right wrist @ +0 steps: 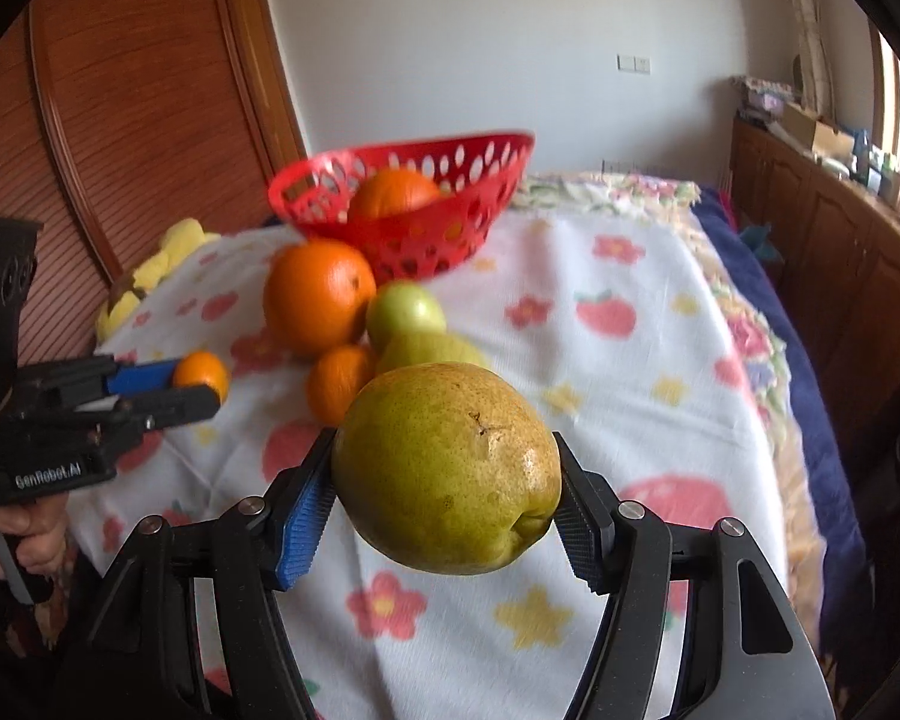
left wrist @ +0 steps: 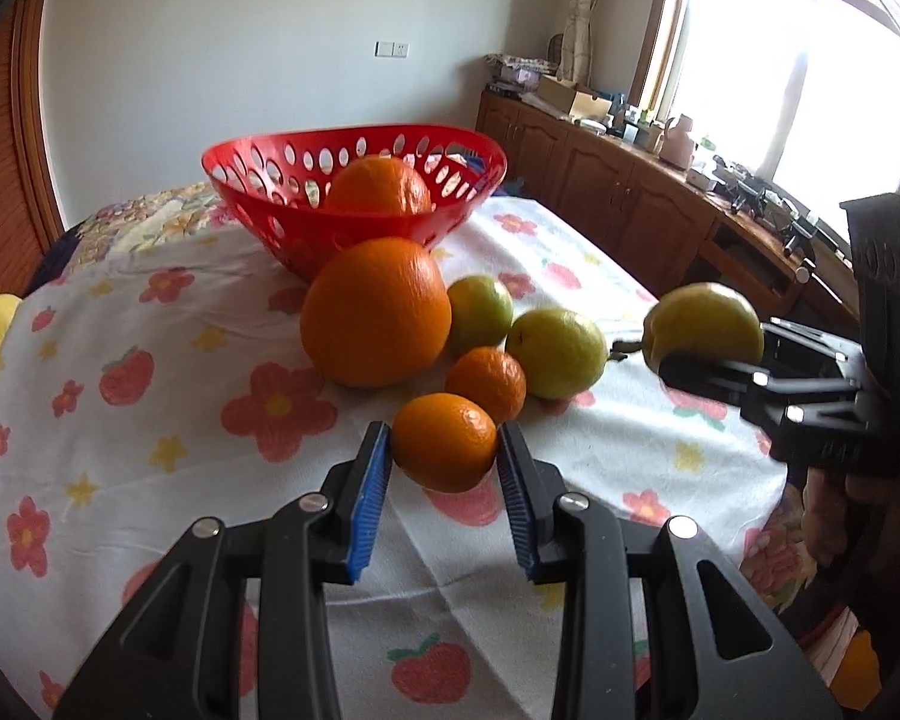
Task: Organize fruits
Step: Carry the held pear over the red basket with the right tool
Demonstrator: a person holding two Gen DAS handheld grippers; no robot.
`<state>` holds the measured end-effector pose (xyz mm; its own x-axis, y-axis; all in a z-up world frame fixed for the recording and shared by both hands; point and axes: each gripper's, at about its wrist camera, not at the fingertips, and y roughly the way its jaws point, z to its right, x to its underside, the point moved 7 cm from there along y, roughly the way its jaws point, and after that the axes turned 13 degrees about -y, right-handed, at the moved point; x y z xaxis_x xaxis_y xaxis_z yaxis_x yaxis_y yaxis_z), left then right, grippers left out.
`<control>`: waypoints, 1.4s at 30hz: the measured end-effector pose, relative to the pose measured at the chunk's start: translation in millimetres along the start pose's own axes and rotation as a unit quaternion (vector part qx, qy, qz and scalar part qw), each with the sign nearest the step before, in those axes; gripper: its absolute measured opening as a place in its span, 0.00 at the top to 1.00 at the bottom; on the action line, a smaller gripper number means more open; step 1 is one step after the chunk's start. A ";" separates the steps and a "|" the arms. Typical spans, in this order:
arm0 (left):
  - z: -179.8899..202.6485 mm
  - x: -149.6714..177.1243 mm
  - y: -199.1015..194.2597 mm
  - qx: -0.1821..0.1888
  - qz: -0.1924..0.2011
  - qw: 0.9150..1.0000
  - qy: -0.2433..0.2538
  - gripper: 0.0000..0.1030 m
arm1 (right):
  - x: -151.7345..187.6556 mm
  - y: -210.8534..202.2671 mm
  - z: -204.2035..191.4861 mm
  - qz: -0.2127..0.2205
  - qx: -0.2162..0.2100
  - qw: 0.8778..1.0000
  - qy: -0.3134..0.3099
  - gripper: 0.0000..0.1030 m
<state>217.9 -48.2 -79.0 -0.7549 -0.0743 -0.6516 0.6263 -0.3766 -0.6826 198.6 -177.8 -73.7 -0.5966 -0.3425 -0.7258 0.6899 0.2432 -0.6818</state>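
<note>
The right gripper [right wrist: 447, 510] clamps a yellow-green pear [right wrist: 447, 468] between its pads, lifted clear of the flowered cloth [right wrist: 618, 396]; the pear's long axis runs roughly along the fingers, blossom end facing the camera. The left gripper [left wrist: 444, 468] closes on a small mandarin [left wrist: 444, 441] near the cloth's front edge. Behind it cluster a second mandarin [left wrist: 486, 383], another pear [left wrist: 555, 353], a green fruit [left wrist: 480, 315] and a large orange [left wrist: 375, 312], all standing before the red basket [left wrist: 354, 240], which holds an orange [left wrist: 379, 186] toward the far edge.
</note>
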 end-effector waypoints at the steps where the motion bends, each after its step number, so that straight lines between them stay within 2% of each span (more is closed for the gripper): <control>1: -0.1 -2.9 -1.9 0.000 0.003 1.000 0.000 0.67 | -5.4 -2.3 1.4 0.004 0.002 1.000 -0.003 0.35; 16: -5.6 -38.1 -14.9 -0.001 0.037 0.999 0.001 0.67 | -64.6 -12.1 11.1 0.039 0.006 0.999 -0.037 0.35; 31: -22.6 -105.7 -11.8 -0.017 0.077 0.997 0.004 0.67 | -114.0 20.2 5.8 0.062 -0.016 0.996 -0.061 0.35; 42: -41.1 -152.8 27.7 -0.039 0.076 0.996 0.016 0.67 | -152.9 67.3 28.0 0.057 -0.008 0.995 -0.077 0.35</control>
<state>358.6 -9.4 -12.0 -0.6436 -0.0949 -0.7594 0.7475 -0.2910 -0.5972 347.8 -134.5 -6.0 -0.4444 -0.4457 -0.7771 0.7419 0.3030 -0.5981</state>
